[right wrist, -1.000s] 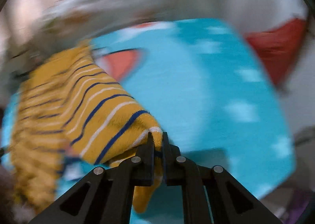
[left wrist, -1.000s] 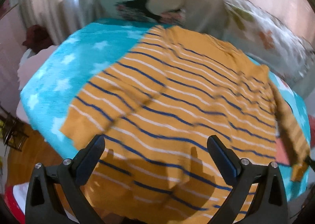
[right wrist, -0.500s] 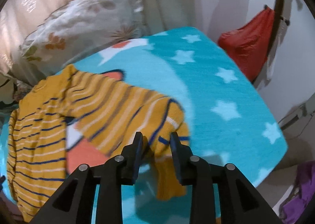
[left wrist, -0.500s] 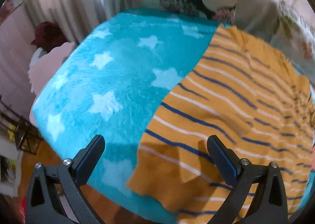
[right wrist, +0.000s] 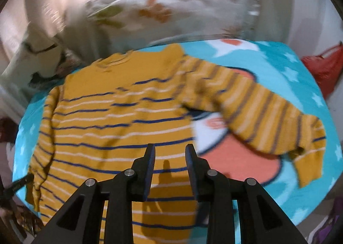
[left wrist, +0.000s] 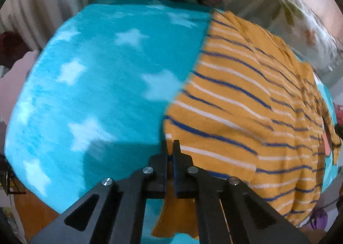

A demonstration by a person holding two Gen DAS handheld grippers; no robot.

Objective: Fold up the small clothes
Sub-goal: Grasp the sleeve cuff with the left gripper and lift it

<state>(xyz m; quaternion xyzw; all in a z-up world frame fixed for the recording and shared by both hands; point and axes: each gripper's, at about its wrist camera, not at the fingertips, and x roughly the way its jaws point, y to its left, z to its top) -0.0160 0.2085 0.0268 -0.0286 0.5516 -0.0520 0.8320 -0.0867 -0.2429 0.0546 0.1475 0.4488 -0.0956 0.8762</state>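
Observation:
A small mustard-yellow sweater with blue and white stripes lies spread on a turquoise star blanket. My left gripper is shut on the sweater's left bottom corner, near the blanket's front edge. My right gripper is open and empty, hovering above the sweater's lower body. The right sleeve lies stretched out to the right on the blanket, its cuff near the edge.
Floral pillows stand behind the sweater at the head of the bed, and also show in the left wrist view. A red bag hangs at the right. Wooden floor shows below the blanket's left front edge.
My left gripper has gone from open to shut on the sweater's bottom corner. My right gripper has let go of the sleeve cuff, opened, and moved left over the sweater's body.

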